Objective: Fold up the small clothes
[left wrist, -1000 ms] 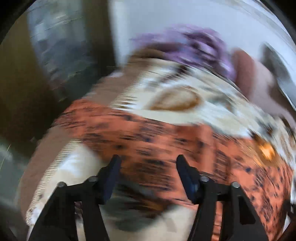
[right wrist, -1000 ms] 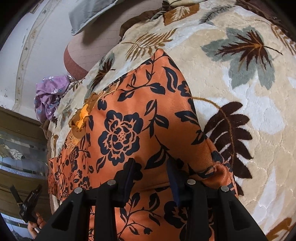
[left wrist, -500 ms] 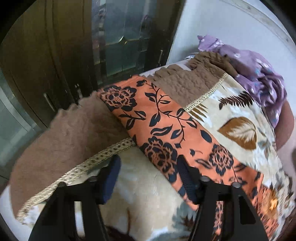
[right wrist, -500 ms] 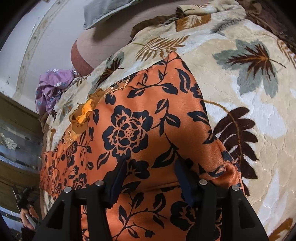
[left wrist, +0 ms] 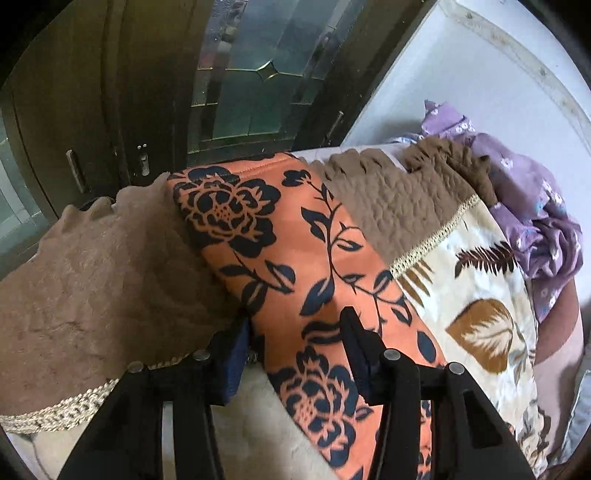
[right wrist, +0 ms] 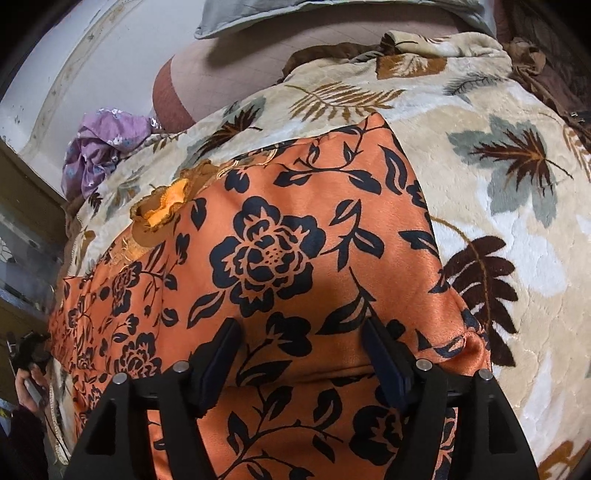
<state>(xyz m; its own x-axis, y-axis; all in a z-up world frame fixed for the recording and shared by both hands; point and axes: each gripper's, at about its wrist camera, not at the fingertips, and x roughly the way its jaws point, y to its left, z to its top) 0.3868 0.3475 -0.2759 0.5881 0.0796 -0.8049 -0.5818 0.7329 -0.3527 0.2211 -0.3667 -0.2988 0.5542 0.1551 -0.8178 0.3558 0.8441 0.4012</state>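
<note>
An orange garment with black flowers [left wrist: 295,236] lies spread across a cream leaf-patterned blanket [left wrist: 476,280]. In the left wrist view my left gripper [left wrist: 295,325] is open, its jaws straddling the garment's near edge where it meets the brown blanket border. In the right wrist view the same garment [right wrist: 273,251] fills the middle, with a folded layer at the bottom. My right gripper [right wrist: 301,339] is open just above the cloth, holding nothing. A ruffled orange trim [right wrist: 166,206] sits at the garment's far left.
A purple flowered garment [left wrist: 532,206] lies bunched at the blanket's far end, also in the right wrist view [right wrist: 99,147]. A dark wooden door with glass panes [left wrist: 236,74] stands behind. A grey pillow [right wrist: 295,14] and a brown bolster [right wrist: 173,96] lie beyond.
My left gripper swung to the garment's door-side end and moved closer over its edge. My right gripper opened wider and let go of the orange cloth.
</note>
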